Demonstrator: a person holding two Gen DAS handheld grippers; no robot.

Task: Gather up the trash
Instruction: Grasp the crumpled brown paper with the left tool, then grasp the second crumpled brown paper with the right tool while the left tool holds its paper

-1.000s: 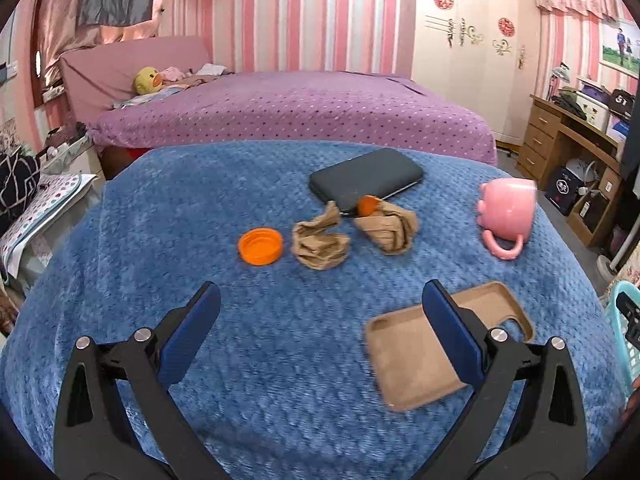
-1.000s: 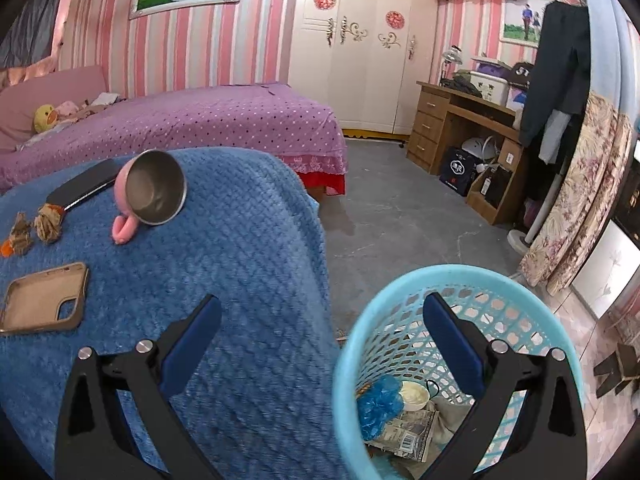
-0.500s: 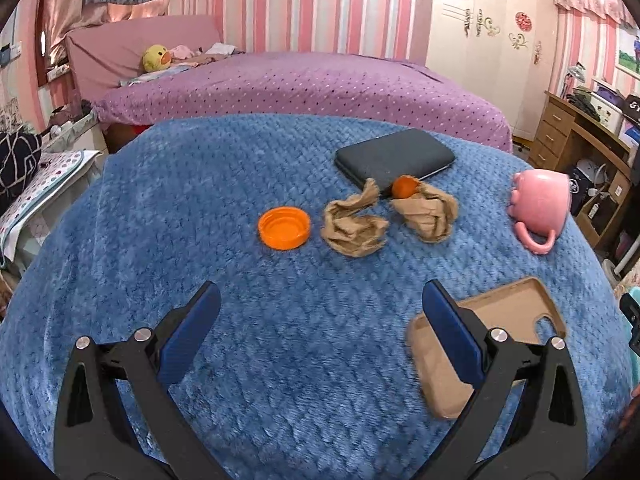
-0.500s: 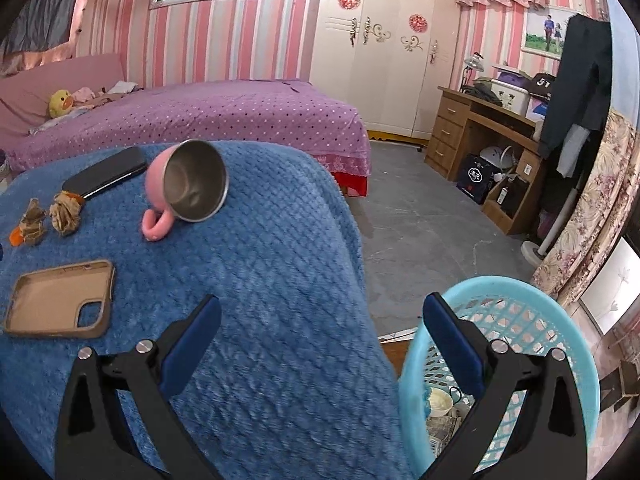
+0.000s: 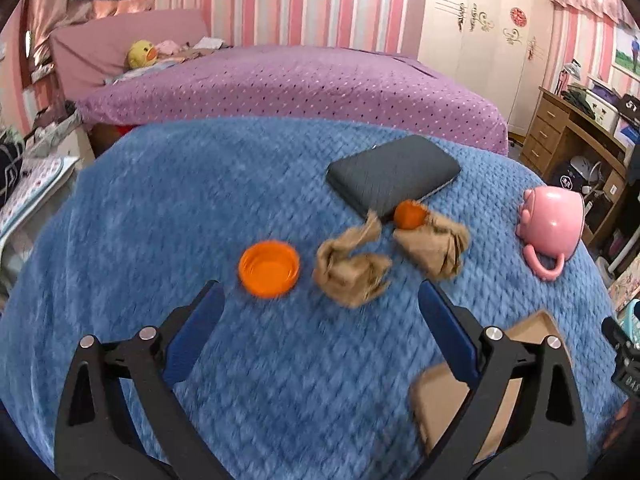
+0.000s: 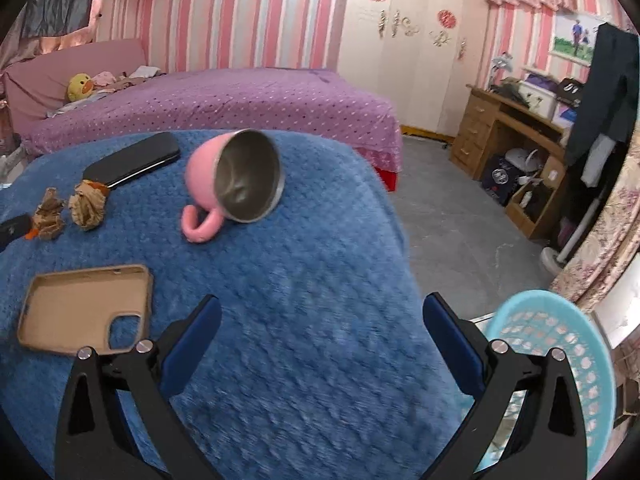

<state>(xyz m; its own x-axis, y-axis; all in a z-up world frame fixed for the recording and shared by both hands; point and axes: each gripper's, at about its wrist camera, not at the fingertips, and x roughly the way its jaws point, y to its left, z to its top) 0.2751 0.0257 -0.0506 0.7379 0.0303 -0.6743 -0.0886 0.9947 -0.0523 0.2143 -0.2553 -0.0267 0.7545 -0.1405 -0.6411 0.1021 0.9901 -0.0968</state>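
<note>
The landmark for all positions is the dark tablet case, which lies flat on the blue blanket.

Trash items: Two crumpled brown paper wads lie just in front of the tablet case. The nearer wad sits apart from the case. The farther wad lies at the case's front edge, touching a small orange ball-like object that rests against that edge. An orange cap lies open side up, in front of the case and to the left of the nearer wad. These loose pieces read as the items to collect.

Non-trash items: A pink mug lies on its side to the right of the case, handle down on the blanket. A tan phone case lies open side up, well in front of the tablet case. Judged by type, these stay on the blanket.

Receptacle: A light-blue basket stands on the floor past the blanket's right edge, well away from the tablet case. Its position below the edge suits dropping items in.

Left gripper: jaws spread wide, holding nothing and touching nothing. It hovers above the blanket, aimed at the gap between the cap and the nearer wad. The spread is ample for either item.

Right gripper: jaws spread wide, empty. It hovers over bare blanket near the right edge, between the phone case and the basket.
</note>
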